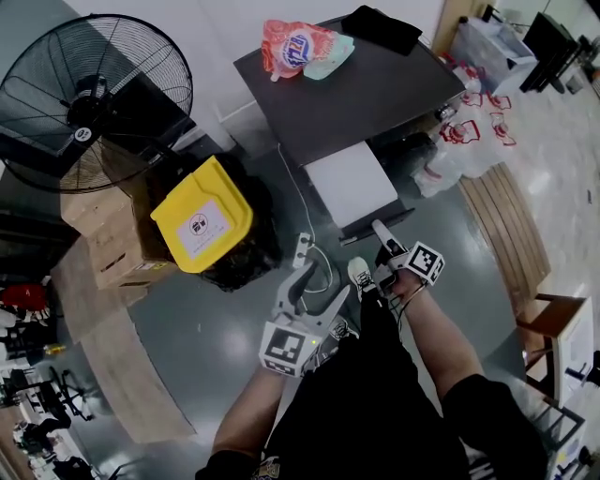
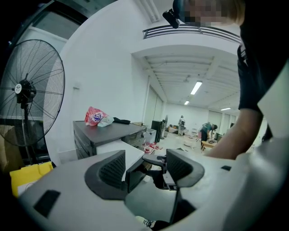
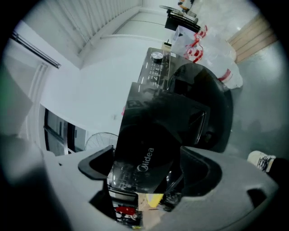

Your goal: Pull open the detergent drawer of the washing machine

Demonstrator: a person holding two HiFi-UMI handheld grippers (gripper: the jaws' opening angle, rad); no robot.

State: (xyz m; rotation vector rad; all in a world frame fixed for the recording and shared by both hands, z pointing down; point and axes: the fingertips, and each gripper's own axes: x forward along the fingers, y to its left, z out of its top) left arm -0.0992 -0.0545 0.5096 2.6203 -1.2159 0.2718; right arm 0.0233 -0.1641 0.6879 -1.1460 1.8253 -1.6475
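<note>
At the front of the washing machine, the right hand-held gripper had its jaws set on either side of the detergent drawer. In the right gripper view the drawer's glossy black front panel (with white lettering on it) filled the gap of that hand-held gripper, both pads close against its edges. From the head view the drawer stood well out from the machine, its pale top bare and its dark front edge next to the jaws.

The left hand-held gripper hung lower, over the floor near the person's knees. Its jaws stood wide apart with nothing between them. Its own view looked through the gap toward the drawer's white top and the grey machine behind it.

On the machine's dark lid lay a red and white bag and, near the far corner, a dark cloth. A white power strip lay on the floor just below the drawer, and a shoe showed between the two marker cubes. To the left sat a yellow lid on a black-bagged bin, beside stacked cardboard boxes. A large black fan stood beyond them.
</note>
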